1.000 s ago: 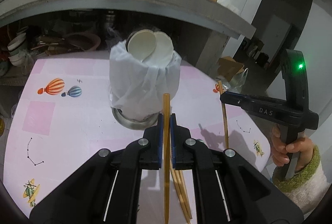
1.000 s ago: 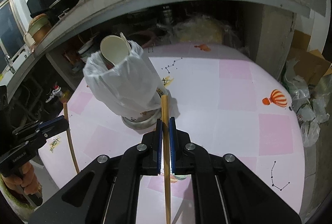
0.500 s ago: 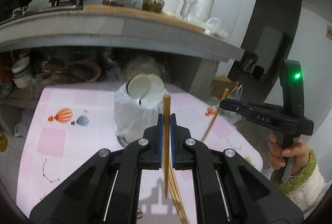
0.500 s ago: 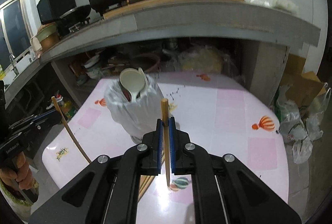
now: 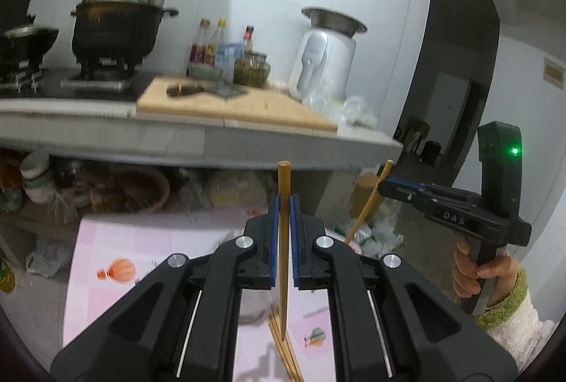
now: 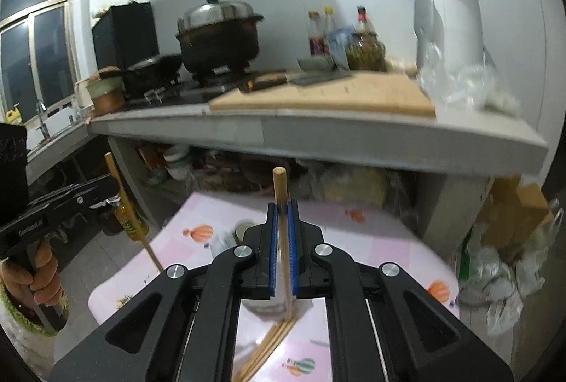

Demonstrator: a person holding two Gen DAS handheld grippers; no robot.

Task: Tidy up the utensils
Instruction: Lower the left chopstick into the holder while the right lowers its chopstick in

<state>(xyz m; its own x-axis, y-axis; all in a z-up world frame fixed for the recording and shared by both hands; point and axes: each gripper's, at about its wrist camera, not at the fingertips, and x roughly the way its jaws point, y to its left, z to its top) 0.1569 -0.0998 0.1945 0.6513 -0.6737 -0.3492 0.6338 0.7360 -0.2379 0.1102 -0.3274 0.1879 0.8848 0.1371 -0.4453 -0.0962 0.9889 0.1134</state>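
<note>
Left wrist: slim round wooden chopstick [image 5: 283, 240] between ribbed blue jaws.

- Chopstick [image 5: 283, 240]: tan wood.
- Gripper pads [image 5: 272, 240]: blue; gripper bodies black.
- Tablecloth [image 5: 141, 240]: pink checks, orange and teal balloon prints.
- Cuff [image 5: 513, 297]: green trim, white fleece.
- Pot [image 5: 116, 28]: black, steel lid.
- Chopping board [image 6: 318, 99]: pale wood.

Left tool [image 5: 283, 205] clamps an upright chopstick [image 5: 283, 240].
</note>
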